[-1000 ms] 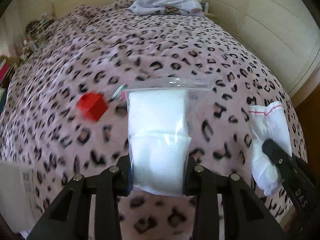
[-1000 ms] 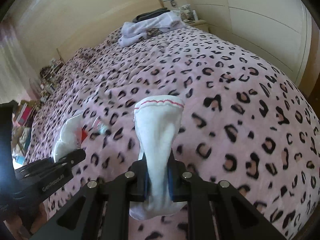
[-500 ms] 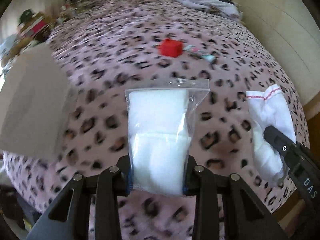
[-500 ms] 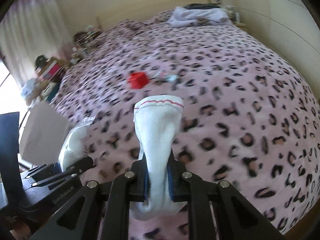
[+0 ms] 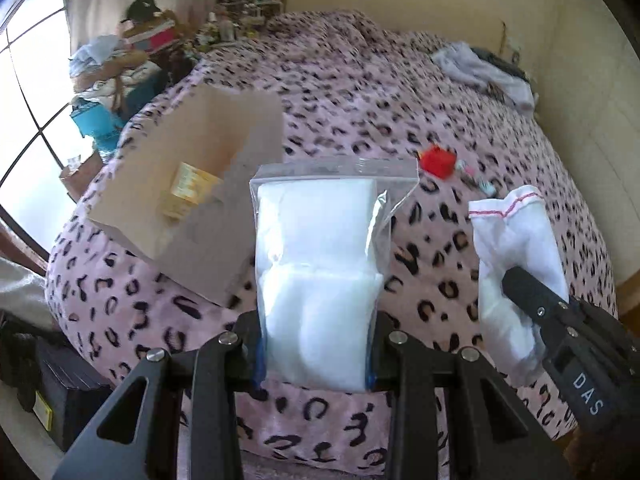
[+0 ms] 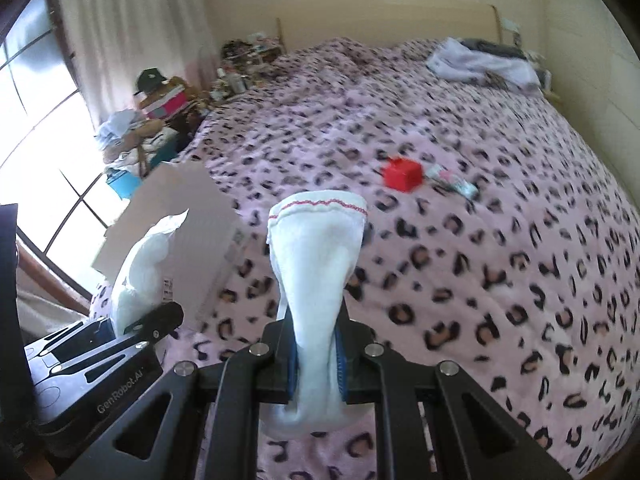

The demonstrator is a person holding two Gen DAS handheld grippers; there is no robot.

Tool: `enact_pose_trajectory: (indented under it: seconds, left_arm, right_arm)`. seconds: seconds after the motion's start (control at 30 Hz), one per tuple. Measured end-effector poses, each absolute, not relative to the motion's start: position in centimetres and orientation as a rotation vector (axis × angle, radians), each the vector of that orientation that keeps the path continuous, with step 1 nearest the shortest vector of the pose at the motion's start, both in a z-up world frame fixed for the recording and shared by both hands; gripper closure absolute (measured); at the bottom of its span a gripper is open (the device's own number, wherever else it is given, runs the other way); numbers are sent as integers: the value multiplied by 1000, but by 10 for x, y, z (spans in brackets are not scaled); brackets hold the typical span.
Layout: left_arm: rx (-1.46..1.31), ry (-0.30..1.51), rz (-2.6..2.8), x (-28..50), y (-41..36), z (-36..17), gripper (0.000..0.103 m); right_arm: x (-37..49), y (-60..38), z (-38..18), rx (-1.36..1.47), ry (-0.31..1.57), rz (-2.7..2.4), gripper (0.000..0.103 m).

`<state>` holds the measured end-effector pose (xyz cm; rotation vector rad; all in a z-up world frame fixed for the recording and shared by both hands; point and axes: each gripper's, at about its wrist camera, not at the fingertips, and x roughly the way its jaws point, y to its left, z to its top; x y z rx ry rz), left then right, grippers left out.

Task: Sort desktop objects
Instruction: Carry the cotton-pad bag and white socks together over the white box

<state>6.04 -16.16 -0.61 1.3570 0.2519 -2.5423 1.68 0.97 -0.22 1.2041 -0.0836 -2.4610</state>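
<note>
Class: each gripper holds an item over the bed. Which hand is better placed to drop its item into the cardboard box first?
Left. The left gripper with its plastic bag is nearer the cardboard box than the right gripper with its sock.

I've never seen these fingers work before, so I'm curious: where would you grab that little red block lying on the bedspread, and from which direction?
I'd take the red block across two opposite flat faces, coming down from above. It looks boxy, sits alone on the soft bedspread, and its top is exposed. A small wrapped item lies close on its right, so closing the fingers front to back seems safer. Blur hides finer detail.
</note>
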Motion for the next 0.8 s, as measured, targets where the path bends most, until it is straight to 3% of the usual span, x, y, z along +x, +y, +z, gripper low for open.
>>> enact_pose_trajectory:
  seconds: [0.8]
  left_arm:
    - [1189, 401, -2465, 70, -268, 45, 68]
  right_arm:
    - [-15, -126, 55, 1059, -9, -2256, 89]
